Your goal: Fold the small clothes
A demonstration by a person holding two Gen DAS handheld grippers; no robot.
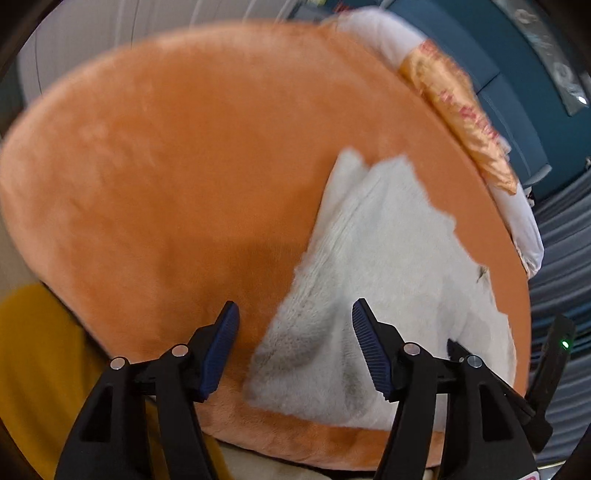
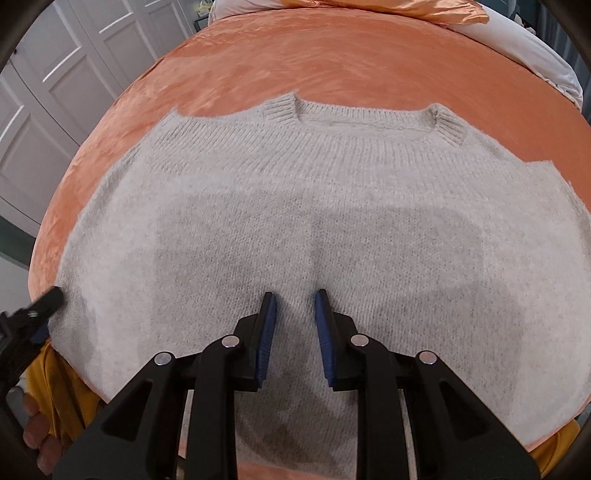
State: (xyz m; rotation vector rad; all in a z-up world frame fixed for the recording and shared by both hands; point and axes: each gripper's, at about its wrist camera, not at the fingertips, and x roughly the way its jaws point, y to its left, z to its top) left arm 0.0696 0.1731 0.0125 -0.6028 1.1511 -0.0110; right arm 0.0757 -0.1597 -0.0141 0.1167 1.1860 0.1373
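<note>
One pale grey knitted sweater [image 2: 295,206] lies flat on an orange bed cover [image 2: 295,55], neckline toward the pillows [image 2: 388,7] at the far end and hem along the near edge of the bed. Its long axis here runs side to side, shoulder to shoulder.

Starting at the left, the left tool [image 1: 295,314] hangs over the sweater's left edge near the bed's near left corner. Its jaws stand released, with nothing between them; one finger is above bare cover, the other above knit.

Further right, the right tool [image 2: 295,302] points down at the middle of the sweater. Its jaws are narrowly parted and hold nothing.

Judging by position, the left tool is nearer a side edge to fold inward.
</note>
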